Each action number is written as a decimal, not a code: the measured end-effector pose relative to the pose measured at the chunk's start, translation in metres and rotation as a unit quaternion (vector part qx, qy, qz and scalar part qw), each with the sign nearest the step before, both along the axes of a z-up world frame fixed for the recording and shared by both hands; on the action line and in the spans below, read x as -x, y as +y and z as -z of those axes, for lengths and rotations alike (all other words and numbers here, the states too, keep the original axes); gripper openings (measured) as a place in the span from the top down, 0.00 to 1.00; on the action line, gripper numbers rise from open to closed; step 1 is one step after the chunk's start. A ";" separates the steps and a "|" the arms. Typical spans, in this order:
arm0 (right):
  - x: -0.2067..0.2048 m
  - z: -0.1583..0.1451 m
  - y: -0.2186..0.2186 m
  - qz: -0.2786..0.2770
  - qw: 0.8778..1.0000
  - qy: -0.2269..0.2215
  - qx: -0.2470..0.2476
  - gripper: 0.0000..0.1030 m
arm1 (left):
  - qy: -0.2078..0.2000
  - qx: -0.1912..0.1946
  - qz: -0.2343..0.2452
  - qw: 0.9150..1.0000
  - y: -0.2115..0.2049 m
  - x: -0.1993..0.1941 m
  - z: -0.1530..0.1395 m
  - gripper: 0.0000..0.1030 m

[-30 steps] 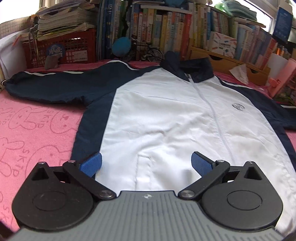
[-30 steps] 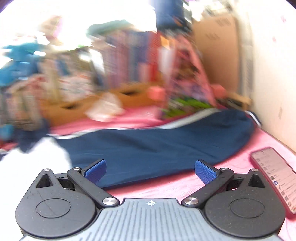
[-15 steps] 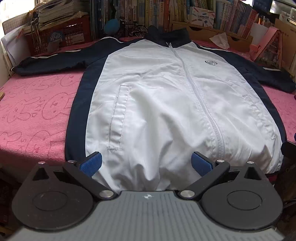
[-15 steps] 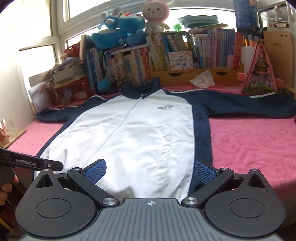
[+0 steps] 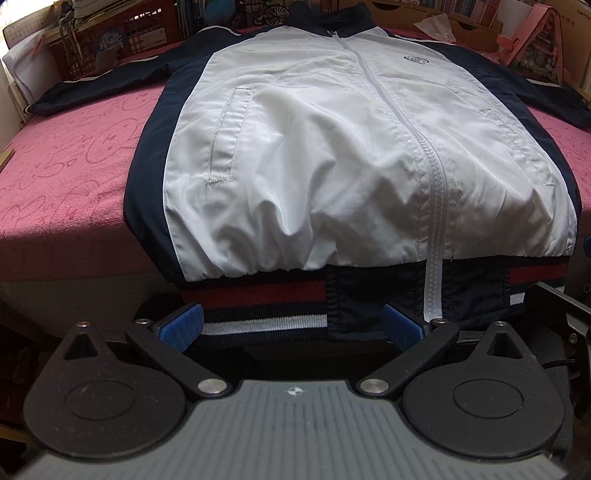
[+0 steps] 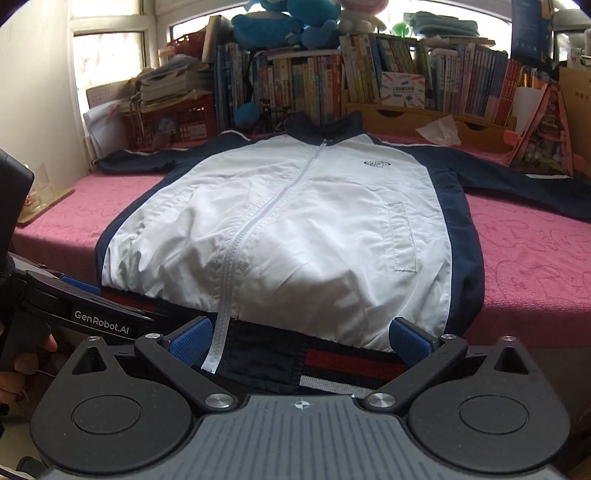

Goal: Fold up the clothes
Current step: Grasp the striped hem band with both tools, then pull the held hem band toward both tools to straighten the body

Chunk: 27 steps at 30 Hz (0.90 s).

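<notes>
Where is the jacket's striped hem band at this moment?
The striped hem band hangs over the near edge of the pink-covered bed, directly ahead of both open grippers: left gripper, right gripper.

Crowded bookshelf (image 6: 369, 81) under a bright window (image 6: 107, 48), pink-covered table (image 6: 535, 258).

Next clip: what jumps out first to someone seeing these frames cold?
A white jacket with navy sides lies zipped and face up on a pink cover, sleeves spread wide, striped hem hanging off the near edge. Both grippers, left and right, are open at that hem. Behind, a crowded bookshelf with plush toys on top.
</notes>
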State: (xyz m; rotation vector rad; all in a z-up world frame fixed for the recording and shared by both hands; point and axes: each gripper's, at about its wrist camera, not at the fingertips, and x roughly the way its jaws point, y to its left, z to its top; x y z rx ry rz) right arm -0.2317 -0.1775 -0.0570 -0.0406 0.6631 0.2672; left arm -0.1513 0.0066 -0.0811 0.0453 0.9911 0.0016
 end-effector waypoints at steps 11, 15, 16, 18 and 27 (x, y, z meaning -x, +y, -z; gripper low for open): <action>-0.005 0.007 0.005 0.001 0.999 0.023 0.038 0.00 | 0.004 -0.004 -0.007 1.000 0.004 0.001 0.002 0.00; -0.006 0.009 0.005 0.006 0.999 0.027 0.043 0.00 | 0.008 -0.003 -0.007 1.000 0.003 -0.001 0.004 0.00; -0.006 0.010 0.005 0.006 0.999 0.029 0.046 0.00 | 0.009 -0.003 -0.007 1.000 0.003 -0.001 0.004 0.00; -0.008 0.012 0.006 0.008 0.998 0.034 0.052 0.00 | 0.009 -0.004 -0.005 1.000 0.002 -0.002 0.004 0.00; -0.012 0.019 0.004 0.029 0.995 0.050 0.077 0.00 | 0.015 -0.004 -0.003 1.000 -0.001 -0.005 0.007 0.00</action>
